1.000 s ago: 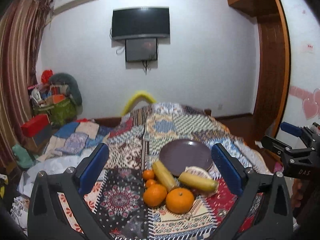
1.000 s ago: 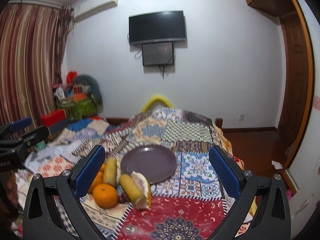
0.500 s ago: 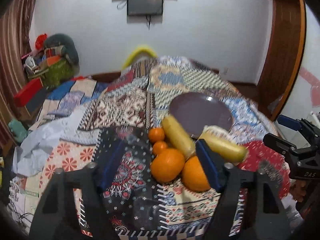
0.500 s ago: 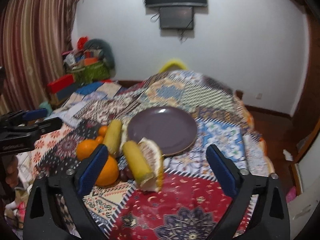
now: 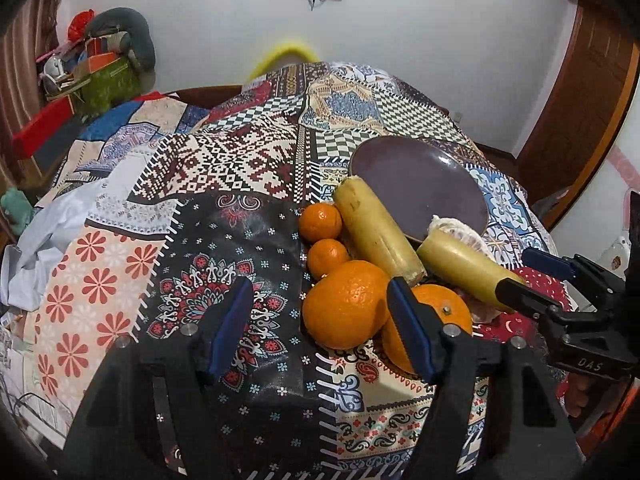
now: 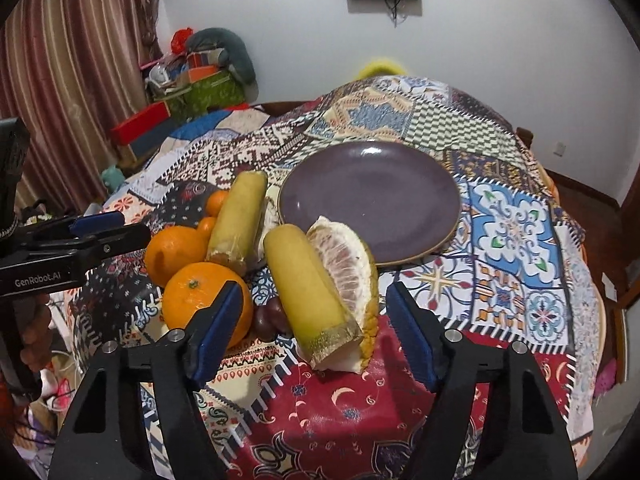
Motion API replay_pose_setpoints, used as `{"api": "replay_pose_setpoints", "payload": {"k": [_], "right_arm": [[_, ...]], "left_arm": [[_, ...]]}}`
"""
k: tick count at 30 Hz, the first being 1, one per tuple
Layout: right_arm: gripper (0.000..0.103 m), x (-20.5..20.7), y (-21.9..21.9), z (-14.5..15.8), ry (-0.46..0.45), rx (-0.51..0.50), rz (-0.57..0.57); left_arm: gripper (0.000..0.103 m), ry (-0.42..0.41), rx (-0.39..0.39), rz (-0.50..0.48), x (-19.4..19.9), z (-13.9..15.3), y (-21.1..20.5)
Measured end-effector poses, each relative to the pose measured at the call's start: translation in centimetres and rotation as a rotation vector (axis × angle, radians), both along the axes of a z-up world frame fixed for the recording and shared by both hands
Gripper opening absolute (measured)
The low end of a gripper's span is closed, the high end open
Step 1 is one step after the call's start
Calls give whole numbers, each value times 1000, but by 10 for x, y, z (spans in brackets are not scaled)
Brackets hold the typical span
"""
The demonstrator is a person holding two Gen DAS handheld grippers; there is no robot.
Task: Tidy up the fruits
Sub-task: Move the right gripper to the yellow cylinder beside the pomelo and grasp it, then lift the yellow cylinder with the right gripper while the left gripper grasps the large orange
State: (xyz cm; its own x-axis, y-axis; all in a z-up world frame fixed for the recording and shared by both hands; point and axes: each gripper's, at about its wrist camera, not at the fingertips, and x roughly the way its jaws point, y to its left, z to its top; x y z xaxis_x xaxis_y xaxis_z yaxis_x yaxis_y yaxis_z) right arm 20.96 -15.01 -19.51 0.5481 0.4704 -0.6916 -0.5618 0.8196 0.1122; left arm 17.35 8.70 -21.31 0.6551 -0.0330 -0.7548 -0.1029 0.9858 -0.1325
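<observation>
A pile of fruit lies on the patchwork cloth beside an empty purple plate [image 5: 424, 184] [image 6: 372, 196]. It holds two big oranges [image 5: 346, 304] [image 6: 200, 300], two small tangerines [image 5: 320, 222], two yellow sugarcane pieces [image 5: 376, 228] [image 6: 308, 284], a peeled pomelo wedge [image 6: 348, 264] and dark grapes [image 6: 272, 316]. My left gripper [image 5: 320, 320] is open, its fingers to either side of the nearer big orange. My right gripper [image 6: 312, 320] is open around the near end of the sugarcane piece and pomelo wedge.
The table is round and its cloth drops off at the edges. A cluttered heap with a green box [image 6: 208, 88] and a red box [image 5: 44, 124] stands at the back left by the curtain. A wooden door [image 5: 580, 92] is at the right.
Both grippers have moved down and forward to the fruit pile. Both have narrowed their opening, the left around the big orange, the right around the sugarcane and pomelo.
</observation>
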Motion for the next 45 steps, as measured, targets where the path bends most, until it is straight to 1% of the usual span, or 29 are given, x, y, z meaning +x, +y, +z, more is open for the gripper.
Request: {"api": "replay_pose_setpoints", "payload": {"k": [2,3,4,6,10,17,22,24,25,27,29,32,34,41,45], "right_arm": [[67,3,3,-4,9,-4,12],[64,4,4,-5,11,-5,16],[59,7,6,-8,18,-3,25],[52,10,9,-12,37,-8,40],[48,15,14,-18,47,-31,56],[47,20,20,-20,31,-53,95],[47,24,26,-21,32,-58,112],[47,25,28,-21,26,-61,114],[42,25,29,-22,19,-69,112],[39,23,30,-22,-2,-89,105],[37,26,25,-21,20,-59,107],[34,30,12,-20,66,9,101],[34,28,6,-20,76,27,92],[34,16,-13,-14,53,22,48],[34,14,-22,-14,46,12,16]], "left_arm": [[70,11,-5,-8,3,-3,-1],[70,13,-7,-11,5,-4,-2],[70,15,-10,-16,6,-5,-3],[70,20,-20,-26,7,-6,-4],[70,30,-22,-37,10,-10,-7],[70,45,-34,-43,16,-17,-6],[70,55,-41,-30,18,-19,-8],[68,63,-35,-27,20,-21,-10],[67,61,-34,-26,20,-21,-11],[62,62,-35,-29,21,-20,-12],[57,61,-43,-39,21,-20,-14],[57,53,-28,-38,20,-20,-16],[57,50,-31,-37,20,-21,-16],[56,55,-11,-37,23,-20,-19],[54,60,-22,-50,21,-18,-16]]}}
